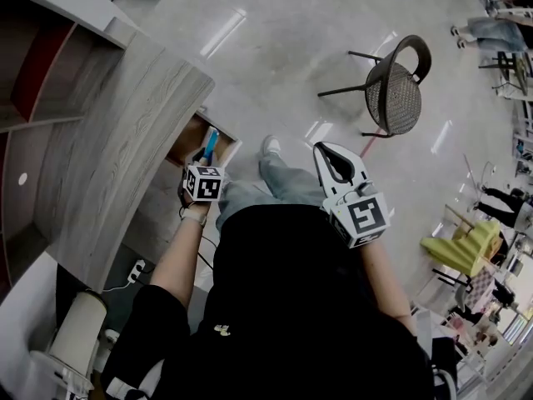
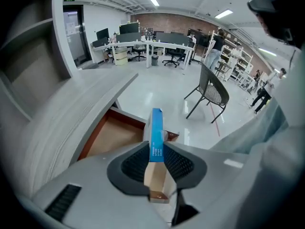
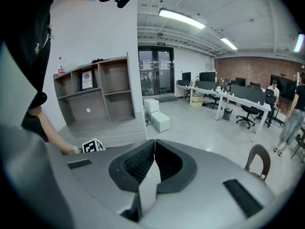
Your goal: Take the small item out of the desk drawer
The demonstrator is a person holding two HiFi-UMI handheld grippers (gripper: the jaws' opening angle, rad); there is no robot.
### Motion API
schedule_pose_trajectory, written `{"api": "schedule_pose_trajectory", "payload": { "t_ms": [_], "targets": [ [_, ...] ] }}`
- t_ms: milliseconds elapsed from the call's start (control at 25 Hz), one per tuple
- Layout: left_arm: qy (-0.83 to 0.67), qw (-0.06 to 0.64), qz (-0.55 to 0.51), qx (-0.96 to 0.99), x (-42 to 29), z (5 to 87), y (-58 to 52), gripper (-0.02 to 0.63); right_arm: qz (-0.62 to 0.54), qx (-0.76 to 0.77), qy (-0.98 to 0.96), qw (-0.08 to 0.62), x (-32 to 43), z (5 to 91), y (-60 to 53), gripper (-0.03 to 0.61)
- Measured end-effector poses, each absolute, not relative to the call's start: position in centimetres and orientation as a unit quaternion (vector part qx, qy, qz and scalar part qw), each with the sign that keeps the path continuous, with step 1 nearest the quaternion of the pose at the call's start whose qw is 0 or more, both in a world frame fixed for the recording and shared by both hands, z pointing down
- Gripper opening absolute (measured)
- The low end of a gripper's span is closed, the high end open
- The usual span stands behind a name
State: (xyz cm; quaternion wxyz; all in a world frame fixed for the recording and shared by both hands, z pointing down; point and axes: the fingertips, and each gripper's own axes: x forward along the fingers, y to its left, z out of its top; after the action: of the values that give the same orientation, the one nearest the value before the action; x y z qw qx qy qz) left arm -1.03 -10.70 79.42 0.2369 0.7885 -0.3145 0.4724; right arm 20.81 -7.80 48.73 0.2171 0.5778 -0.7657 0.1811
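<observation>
Blue flat box (image 2: 156, 128) is clamped in the left gripper (image 2: 156, 149). Held only low, it could tip into the wooden drawer (image 2: 112, 137).

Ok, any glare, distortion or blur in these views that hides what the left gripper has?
Head view: sharp, with light streaks glaring on the floor. Left gripper view: fisheye bending and dark corners, but the blue box clamped in the left gripper above the drawer is crisp. Right gripper view: same fisheye; bright ceiling strips, no blur.

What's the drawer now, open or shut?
Open: the drawer juts out from under the desk, its brown inside exposed.
</observation>
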Motion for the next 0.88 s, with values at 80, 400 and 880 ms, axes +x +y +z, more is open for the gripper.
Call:
{"api": "schedule_pose_trajectory", "payload": {
  "t_ms": [80, 400, 880],
  "targets": [
    [-0.314, 0.234, 0.469, 0.792, -1.2, 78.7, -10.8, 0.098, 0.180, 0.574, -0.769, 0.216, 20.4, 48.5, -7.9, -0.003],
    [-0.312, 0.233, 0.446, 0.806, -1.6, 74.7, -10.7, 0.098, 0.174, 0.555, -0.786, 0.209, 18.2, 47.9, -8.8, -0.003],
    [-0.367, 0.239, 0.374, 0.817, -4.2, 65.6, -11.7, 0.098, 0.157, 0.510, -0.825, 0.185, 14.1, 46.7, -11.0, -0.003]
  ]
}}
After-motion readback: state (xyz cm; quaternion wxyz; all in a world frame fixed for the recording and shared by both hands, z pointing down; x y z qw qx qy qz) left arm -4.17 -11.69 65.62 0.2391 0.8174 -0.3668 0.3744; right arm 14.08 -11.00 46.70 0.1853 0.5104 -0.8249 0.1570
